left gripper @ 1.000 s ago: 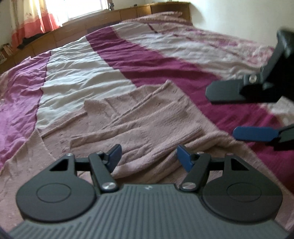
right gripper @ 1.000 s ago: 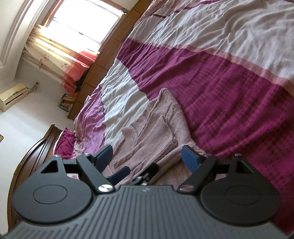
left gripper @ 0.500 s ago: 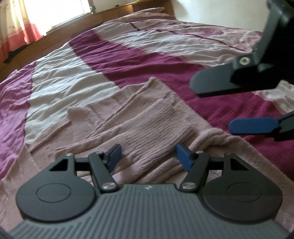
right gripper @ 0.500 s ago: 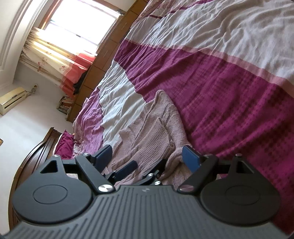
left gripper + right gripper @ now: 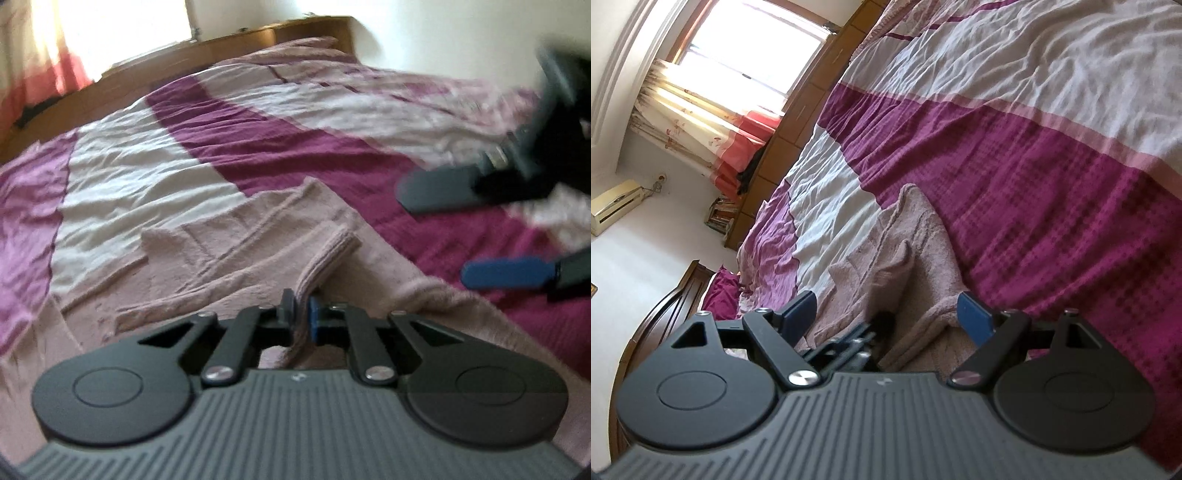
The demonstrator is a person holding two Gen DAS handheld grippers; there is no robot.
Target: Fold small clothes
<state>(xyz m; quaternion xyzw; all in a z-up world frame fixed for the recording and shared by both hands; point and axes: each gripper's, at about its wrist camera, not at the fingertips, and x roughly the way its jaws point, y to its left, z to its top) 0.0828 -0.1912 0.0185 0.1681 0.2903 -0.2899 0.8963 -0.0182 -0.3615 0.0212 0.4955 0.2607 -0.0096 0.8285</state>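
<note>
A dusty-pink knitted garment [image 5: 236,258] lies spread on the striped bedspread [image 5: 155,173]. My left gripper [image 5: 300,314] is shut on a ribbed fold of this garment, which rises pinched between its two pads. In the right wrist view the same garment [image 5: 923,254] lies ahead, with a raised fold near the left gripper's black linkage. My right gripper [image 5: 886,314] stands open above the garment's near edge with no cloth pressed between its pads. Seen from the left wrist, the right gripper's fingers [image 5: 509,271] hover wide apart at the right, over the magenta stripe.
The bed [image 5: 1052,155] runs far ahead in white, magenta and lilac stripes. A wooden headboard ledge [image 5: 229,44] and a bright window with red-hemmed curtains [image 5: 713,110] lie beyond. A dark wooden bed frame [image 5: 668,306] and white floor are at the left.
My left gripper has closed on the garment's ribbed fold, which now stands up between its pads. The right gripper has stayed open and still.
</note>
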